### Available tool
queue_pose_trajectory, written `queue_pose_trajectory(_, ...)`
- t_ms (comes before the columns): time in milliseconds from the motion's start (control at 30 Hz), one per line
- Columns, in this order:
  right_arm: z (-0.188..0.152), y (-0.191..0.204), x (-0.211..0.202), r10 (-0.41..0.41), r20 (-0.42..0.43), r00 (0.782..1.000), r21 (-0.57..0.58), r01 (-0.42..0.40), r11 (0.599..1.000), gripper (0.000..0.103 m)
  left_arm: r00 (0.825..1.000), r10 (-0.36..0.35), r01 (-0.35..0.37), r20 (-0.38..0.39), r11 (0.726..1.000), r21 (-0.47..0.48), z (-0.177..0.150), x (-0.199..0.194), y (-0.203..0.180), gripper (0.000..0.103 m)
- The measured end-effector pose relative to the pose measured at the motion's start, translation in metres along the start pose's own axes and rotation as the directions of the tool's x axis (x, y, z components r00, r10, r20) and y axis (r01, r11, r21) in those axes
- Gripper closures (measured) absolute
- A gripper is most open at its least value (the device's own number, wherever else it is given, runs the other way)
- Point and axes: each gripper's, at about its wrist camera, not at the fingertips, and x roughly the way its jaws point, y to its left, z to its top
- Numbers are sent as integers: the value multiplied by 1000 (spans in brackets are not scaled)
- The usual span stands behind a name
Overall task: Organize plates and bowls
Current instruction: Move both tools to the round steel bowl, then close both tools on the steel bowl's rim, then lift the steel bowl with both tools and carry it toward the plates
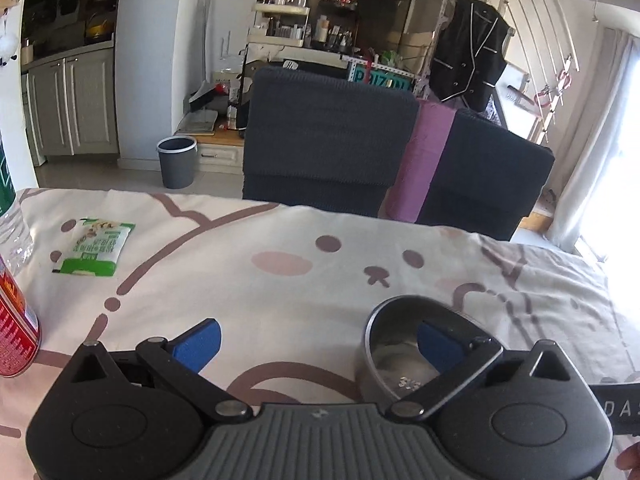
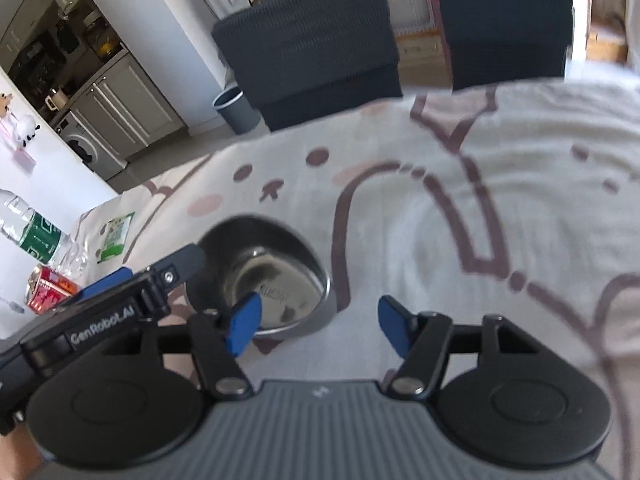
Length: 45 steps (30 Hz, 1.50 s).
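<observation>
Left wrist view: the left gripper (image 1: 318,340) hangs low over a table covered by a cream cloth printed with brown cartoon faces (image 1: 280,240), its two blue-padded fingers (image 1: 200,344) spread wide apart. The right-hand pad reaches over the rim into a round stainless-steel bowl (image 1: 400,364), which stands upright on the cloth near the table's near edge; whether that pad touches the metal cannot be told. Nothing lies between the fingers but bare cloth and the bowl's left wall. Toward the table's left edge lie a green-and-white snack packet (image 1: 94,250), a red drink can (image 1: 14,320) and a clear plastic water bottle with a green label (image 1: 12,224). Two dark grey upholstered chairs (image 1: 324,136) stand behind the far edge.

Right wrist view: the right gripper (image 2: 320,326) points steeply down at the cloth, its blue pads apart with only fabric between them. Its left pad sits in front of the steel bowl's (image 2: 276,268) near rim, the bowl lying just left of the gap. The left gripper (image 2: 132,280) comes in from the left, one black finger tip at the bowl's left rim. The can (image 2: 44,292), bottle (image 2: 36,232) and packet (image 2: 116,236) sit by the table's left edge.
</observation>
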Motion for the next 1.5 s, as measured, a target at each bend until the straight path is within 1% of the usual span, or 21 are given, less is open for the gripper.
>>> queue_pose_trajectory(100,-4,-1,4,6,1,1000,-2,-6,1000,39,1000,30,-30,3,999,19,-2,0,3,0)
queue_pose_trajectory(133,-5,-2,4,7,6,1000,-8,-7,1000,43,999,41,-41,1,999,20,-3,-1,5,0)
queue_pose_trajectory(233,-5,-4,4,0,12,1000,-33,1,999,51,999,40,-40,-8,999,23,-3,-2,7,2)
queue_pose_trajectory(267,-6,-4,3,-6,13,1000,-46,6,999,54,999,43,-43,-11,999,28,-2,-3,7,5)
queue_pose_trajectory(300,-6,-3,3,-11,16,1000,-61,12,998,55,999,44,-43,-15,998,36,-2,-4,7,12)
queue_pose_trajectory(333,-6,-3,3,-11,22,1000,-78,13,997,60,999,33,-33,-20,999,41,-2,-5,7,14)
queue_pose_trajectory(367,-6,-4,2,-9,31,999,-95,12,995,65,1000,15,-14,-24,999,40,-2,-6,8,20)
queue_pose_trajectory(400,-7,-5,0,-6,43,999,-107,11,994,65,1000,-3,4,-27,999,39,-1,-7,8,26)
queue_pose_trajectory(433,-7,-6,0,0,50,999,-121,6,993,66,999,-17,18,-30,999,40,-1,-8,7,29)
queue_pose_trajectory(500,-7,-8,-2,10,56,998,-144,-2,990,69,998,-46,47,-33,998,41,0,-9,6,44)
queue_pose_trajectory(533,-6,-8,-2,15,61,998,-155,-5,988,72,998,-58,60,-34,997,41,0,-9,4,48)
queue_pose_trajectory(600,-6,-7,-4,23,66,998,-179,-11,984,81,996,-75,77,-39,996,51,0,-9,0,62)
queue_pose_trajectory(633,-6,-4,-4,27,68,997,-199,-13,980,86,996,-76,78,-42,995,59,1,-8,-2,65)
queue_pose_trajectory(667,-7,0,-5,29,67,997,-213,-14,977,90,996,-79,81,-45,995,62,1,-8,-4,71)
queue_pose_trajectory(700,-7,3,-5,28,68,997,-229,-12,973,90,995,-84,86,-46,995,55,1,-8,-5,76)
queue_pose_trajectory(833,-8,9,-6,14,65,998,-265,4,964,90,995,-91,93,-45,995,32,1,-7,-7,79)
queue_pose_trajectory(900,-8,9,-7,15,64,998,-272,3,962,91,994,-102,103,-50,995,20,0,-6,-6,84)
queue_pose_trajectory(1033,-8,10,-9,17,62,998,-289,1,957,92,989,-129,127,-77,991,-27,-2,-1,-5,91)
queue_pose_trajectory(1067,-8,11,-10,17,61,998,-294,1,956,92,987,-134,132,-83,991,-32,-3,0,-5,95)
queue_pose_trajectory(1333,-11,13,-15,19,51,999,-309,-2,951,95,987,-131,130,-95,991,-15,-3,-10,-9,96)
queue_pose_trajectory(1500,-17,12,-34,22,52,998,-315,-5,949,98,983,-141,135,-116,989,-58,-10,-35,-14,96)
